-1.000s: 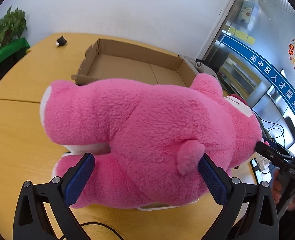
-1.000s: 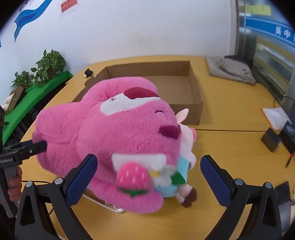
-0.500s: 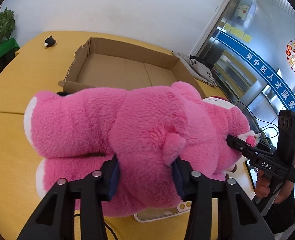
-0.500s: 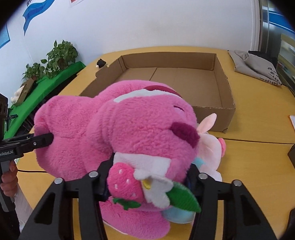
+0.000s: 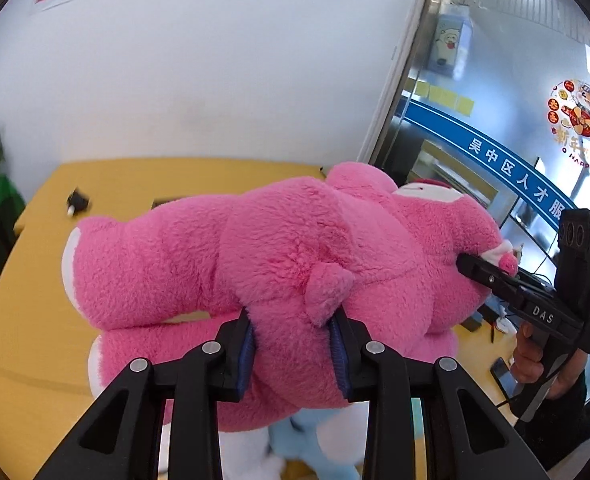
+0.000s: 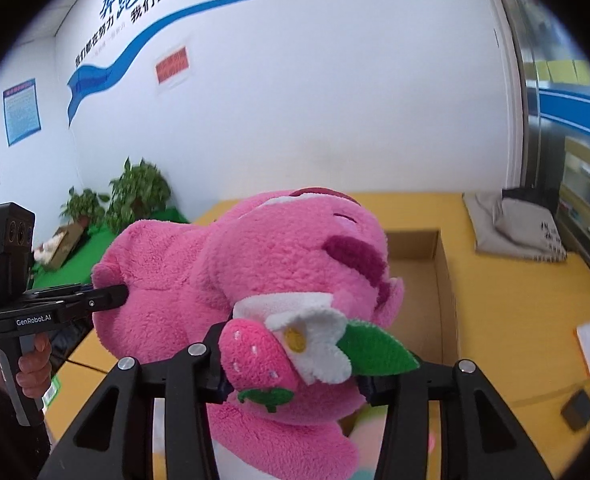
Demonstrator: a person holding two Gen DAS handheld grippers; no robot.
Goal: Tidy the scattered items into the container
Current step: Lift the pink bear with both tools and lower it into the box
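Pink plush bear [image 5: 279, 248] fills the middle of both views and hides much behind it: in the left wrist view the cardboard box is almost wholly covered, only a dark sliver of it showing above the bear's back. In the right wrist view the box [image 6: 441, 280] shows just its right wall and far right corner beyond the bear's head, near the far edge of the worktop [image 6: 507, 312]; the patch of box floor that can be seen is bare, the rest is hidden. Under the bear, a pale blue and white plush [image 5: 311, 440] is cut off by the lower edge, too blurred to name.

The bear is held lengthwise off the worktop, fuzzy bright pink, with white foot soles, a small stub tail, a dark maroon nose and brow, and a strawberry with white flower and green leaf at its front. The left gripper [image 5: 293, 344] is pinching the bear's rump just below the tail, blue pads sunk into the fur. The right gripper [image 6: 291, 368] is clamped on the bear behind the strawberry.

A grey cloth bag [image 6: 519, 228] lies at the far right corner of the worktop.
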